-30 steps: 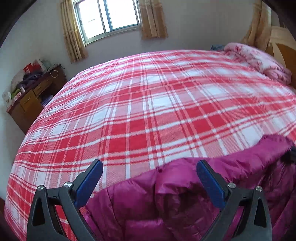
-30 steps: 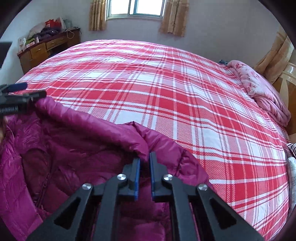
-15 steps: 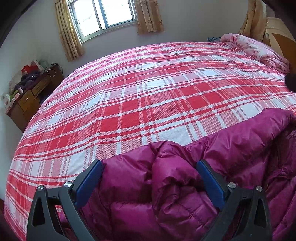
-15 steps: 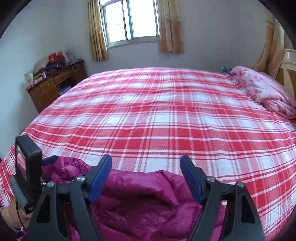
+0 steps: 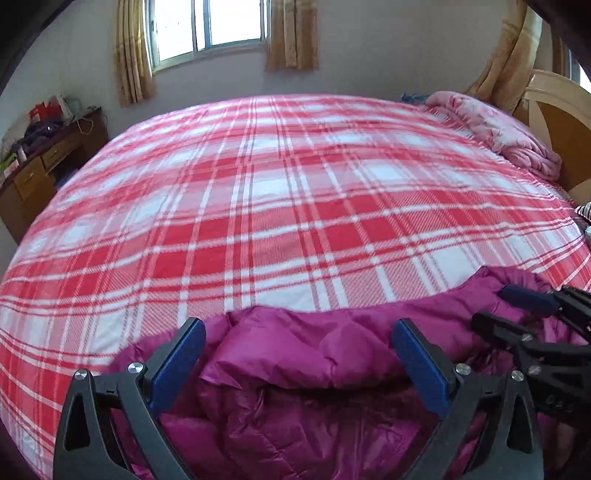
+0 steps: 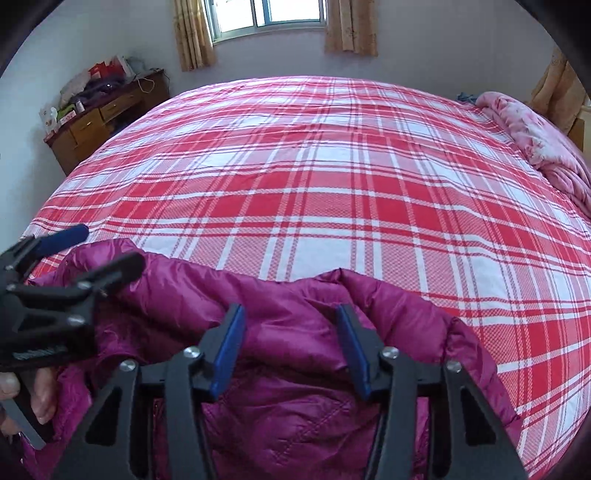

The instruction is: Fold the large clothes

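Magenta puffer jacket bunched at the near edge of the plaid bed, long axis running left to right along that edge, folded ridge facing the window. Left claw wide open, astride the ridge, gripping nothing. Right claw part open around a fold, not pinching. Best done by closing both claws on the same layer, lifting evenly, keeping the slippery padding taut. Collar end not discernible.

My two wrist cameras ride low and close over the magenta jacket at the near edge, facing the far window — both share the plaid bed.
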Motion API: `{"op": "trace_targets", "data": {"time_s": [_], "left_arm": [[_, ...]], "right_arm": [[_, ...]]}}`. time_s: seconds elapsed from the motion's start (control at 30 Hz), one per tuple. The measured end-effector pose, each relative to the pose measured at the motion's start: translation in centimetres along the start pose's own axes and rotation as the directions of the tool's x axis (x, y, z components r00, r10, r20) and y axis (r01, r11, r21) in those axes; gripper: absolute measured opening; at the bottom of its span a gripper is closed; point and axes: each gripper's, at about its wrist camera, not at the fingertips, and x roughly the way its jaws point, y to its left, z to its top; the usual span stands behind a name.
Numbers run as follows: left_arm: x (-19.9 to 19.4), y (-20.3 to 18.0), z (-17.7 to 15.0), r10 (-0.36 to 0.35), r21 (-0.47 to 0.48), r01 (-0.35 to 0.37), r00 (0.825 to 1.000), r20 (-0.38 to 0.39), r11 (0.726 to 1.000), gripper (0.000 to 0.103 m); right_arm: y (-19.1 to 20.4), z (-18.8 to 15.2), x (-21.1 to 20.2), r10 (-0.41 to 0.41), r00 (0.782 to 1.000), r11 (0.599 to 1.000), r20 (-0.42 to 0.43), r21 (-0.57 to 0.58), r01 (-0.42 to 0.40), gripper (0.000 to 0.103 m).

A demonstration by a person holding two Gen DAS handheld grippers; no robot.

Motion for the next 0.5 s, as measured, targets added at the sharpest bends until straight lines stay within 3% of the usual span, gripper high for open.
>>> {"op": "trace_targets", "data": {"time_s": [0.13, 0.5], "left_arm": [[1.6, 0.9, -1.1, -0.037, -0.048, 0.034, 0.998, -0.050, 0.998, 0.101], [2.4, 0.1, -1.4, 0.017, -0.006, -0.017, 0.998, -0.066, 1.000, 0.102]], "right_arm": [[0.3, -0.7, 0.5, -0.007, 1.000, 1.000, 0.008, -0.020, 0.007, 0.054], [0.0, -1.4, 1.8, -0.018, 1.000, 1.000, 0.015, -0.005, 0.018, 0.055]]}}
